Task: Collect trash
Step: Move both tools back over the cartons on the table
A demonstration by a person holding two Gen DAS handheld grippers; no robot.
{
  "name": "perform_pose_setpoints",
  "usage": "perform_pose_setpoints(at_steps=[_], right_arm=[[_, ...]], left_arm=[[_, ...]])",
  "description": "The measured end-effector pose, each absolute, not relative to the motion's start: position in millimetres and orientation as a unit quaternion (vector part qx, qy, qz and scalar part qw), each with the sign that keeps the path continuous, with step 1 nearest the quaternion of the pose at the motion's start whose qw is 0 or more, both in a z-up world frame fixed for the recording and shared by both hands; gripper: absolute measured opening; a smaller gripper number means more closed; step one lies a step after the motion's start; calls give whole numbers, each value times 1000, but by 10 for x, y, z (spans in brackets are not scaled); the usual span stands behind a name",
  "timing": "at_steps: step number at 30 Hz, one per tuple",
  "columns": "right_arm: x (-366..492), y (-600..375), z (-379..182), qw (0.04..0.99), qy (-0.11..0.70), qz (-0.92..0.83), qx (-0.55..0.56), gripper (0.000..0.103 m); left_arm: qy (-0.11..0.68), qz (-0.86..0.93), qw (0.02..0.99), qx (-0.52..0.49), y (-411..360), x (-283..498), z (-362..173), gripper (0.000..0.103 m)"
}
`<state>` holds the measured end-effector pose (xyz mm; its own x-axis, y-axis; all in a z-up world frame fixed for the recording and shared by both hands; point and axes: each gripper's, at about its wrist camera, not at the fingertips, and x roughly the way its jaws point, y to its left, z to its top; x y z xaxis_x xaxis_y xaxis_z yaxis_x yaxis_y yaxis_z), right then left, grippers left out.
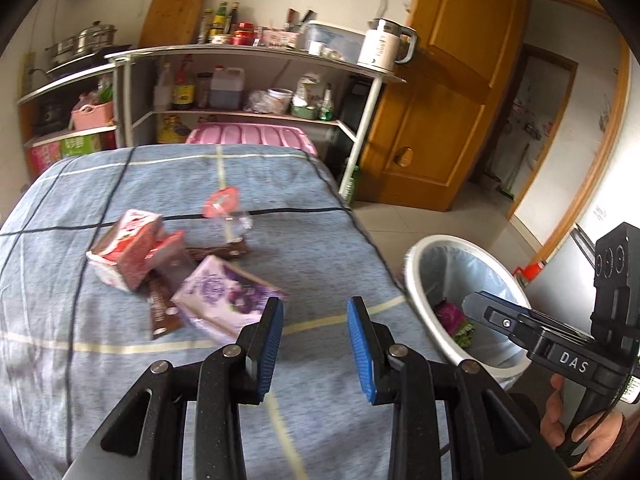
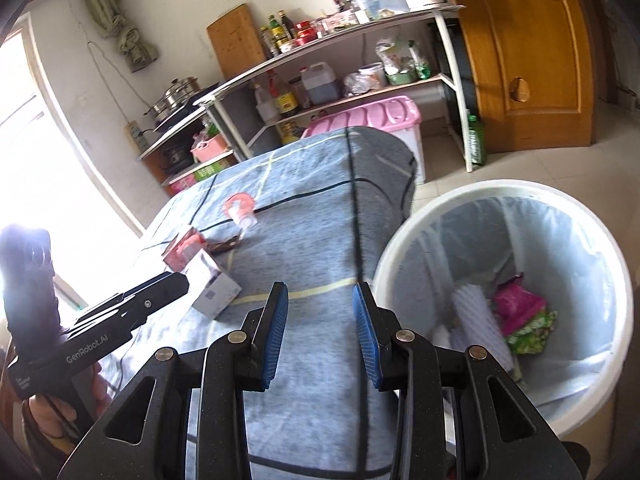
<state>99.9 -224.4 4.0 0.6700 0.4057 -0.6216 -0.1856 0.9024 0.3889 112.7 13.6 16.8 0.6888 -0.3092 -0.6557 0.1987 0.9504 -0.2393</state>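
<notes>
Bedspread (image 1: 120, 380) with trash grouped near its middle: purple box (image 1: 224, 296), red carton (image 1: 128, 252), brown wrappers (image 1: 160, 308), clear cup with red lid (image 1: 228, 208). Left gripper (image 1: 316, 344) and right gripper (image 2: 320, 328) both stand open, empty. Best approach, judged: left jaws straddle the purple box edge squarely before closing. White bin (image 2: 500, 196), lined, beside the bed, holds pink and green wrappers (image 2: 524, 316)

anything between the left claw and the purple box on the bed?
Nothing. In the left wrist view the left claw stands open and empty, and the purple box lies just past its left fingertip, only checked bedcover between.
</notes>
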Motion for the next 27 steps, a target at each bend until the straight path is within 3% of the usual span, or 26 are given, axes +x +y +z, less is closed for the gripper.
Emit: perform_pose_setpoints(at_steps=[15,17,18,19,23,27], right_arm=[[1305,-1442,-43,883,394,239,90,36],[1344,-1308,-65,878,397,257,76,49],[1362,-1232,-71,875,398,267,70,62],[1378,-1160,-78,872,398,277,62,65],[1425,-943,-121,870,399,289,27,65],[1484,-820,-150,868,399,295,10,65]], left_arm=[[369,-77,920,-104,926,1157,113,33],[375,-71,918,-107,1011,1191,75,33],[377,-69,917,-110,1057,1210,53,33],[380,-64,916,-114,1113,1232,33,33],[385,-48,914,-123,1288,1315,-28,51],[390,-43,912,-120,1385,1440,-74,52]])
